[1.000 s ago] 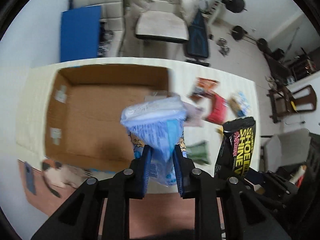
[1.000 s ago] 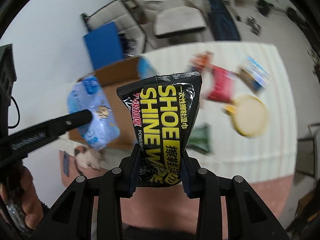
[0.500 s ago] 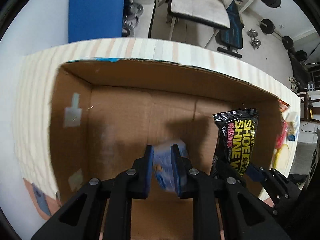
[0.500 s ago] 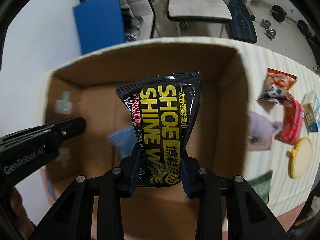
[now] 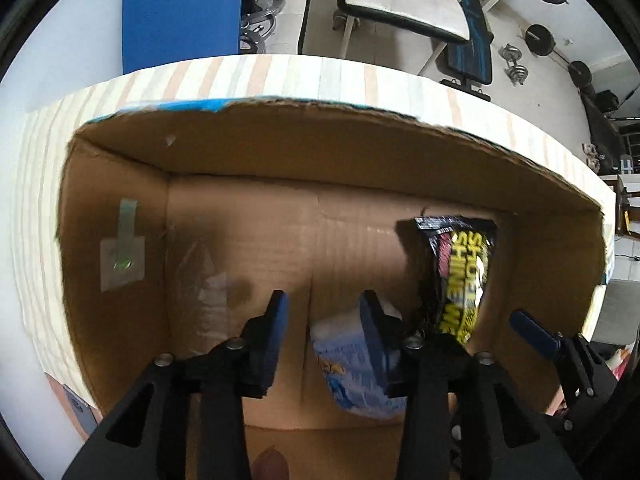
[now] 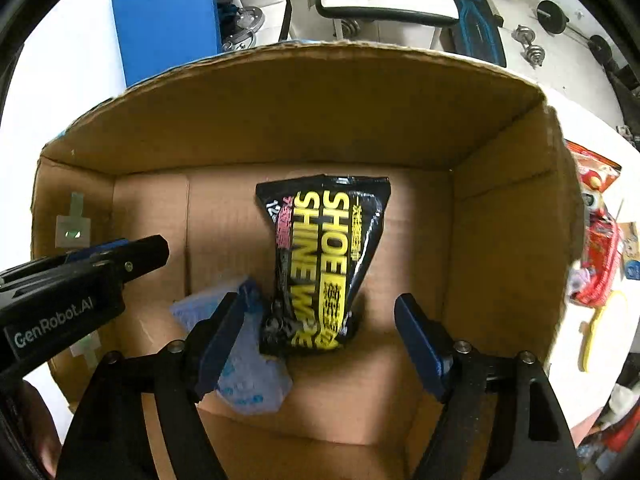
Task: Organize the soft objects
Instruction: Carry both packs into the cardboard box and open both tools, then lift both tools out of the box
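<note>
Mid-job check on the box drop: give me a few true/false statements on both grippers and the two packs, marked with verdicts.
1. The right gripper is clamped on the black shoe shine pack. False: its fingers are spread and the pack lies on the floor of the cardboard box.
2. The left gripper is open. True.
3. The blue pack is inside the box. True.
4. The blue pack lies out on the striped table. False: it is in the box, beside the black pack.
5. A red packet lies outside the box. True.
</note>
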Motion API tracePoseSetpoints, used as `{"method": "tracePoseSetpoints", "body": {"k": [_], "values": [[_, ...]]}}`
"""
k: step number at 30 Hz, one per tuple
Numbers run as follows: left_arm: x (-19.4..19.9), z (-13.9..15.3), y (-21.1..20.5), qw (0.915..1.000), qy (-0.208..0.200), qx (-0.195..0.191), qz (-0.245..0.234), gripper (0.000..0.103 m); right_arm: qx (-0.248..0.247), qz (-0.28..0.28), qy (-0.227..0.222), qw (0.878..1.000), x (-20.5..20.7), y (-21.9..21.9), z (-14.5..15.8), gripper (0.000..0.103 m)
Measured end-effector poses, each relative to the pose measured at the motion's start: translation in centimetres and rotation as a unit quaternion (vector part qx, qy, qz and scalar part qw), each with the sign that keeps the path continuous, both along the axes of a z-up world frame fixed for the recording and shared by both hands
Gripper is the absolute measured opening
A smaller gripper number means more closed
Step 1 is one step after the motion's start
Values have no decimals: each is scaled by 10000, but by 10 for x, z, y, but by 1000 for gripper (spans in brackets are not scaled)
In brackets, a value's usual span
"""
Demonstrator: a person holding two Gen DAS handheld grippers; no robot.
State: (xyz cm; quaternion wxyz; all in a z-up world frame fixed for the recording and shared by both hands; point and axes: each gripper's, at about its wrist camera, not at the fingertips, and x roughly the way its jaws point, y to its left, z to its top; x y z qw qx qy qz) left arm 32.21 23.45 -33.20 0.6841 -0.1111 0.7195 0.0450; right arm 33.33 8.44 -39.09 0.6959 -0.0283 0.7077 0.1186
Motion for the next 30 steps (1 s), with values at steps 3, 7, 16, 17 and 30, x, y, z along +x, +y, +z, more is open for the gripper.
{"method": "tracePoseSetpoints", "body": {"k": [3,7,16,17,30], "values": [[-12,16,3,9997,-242,-28,28,83,-39,-15,-21,10000,-10,-2,13,96],[-33,39,4,9983,-541,169,-100,94,-118,20,-176,9998,-30,-5,33,103],[-84,78,-2,9938,-979,500,-174,98,-97,100,-472,9988,-77,-14,80,103],[-90,81,-4,9935,-1012,501,-148,98,-77,103,-500,9987,-82,-18,83,103],[-121,149,-61,9799,-1688,1027,-272,101,578,-105,-926,9940,-124,-71,152,103]]}}
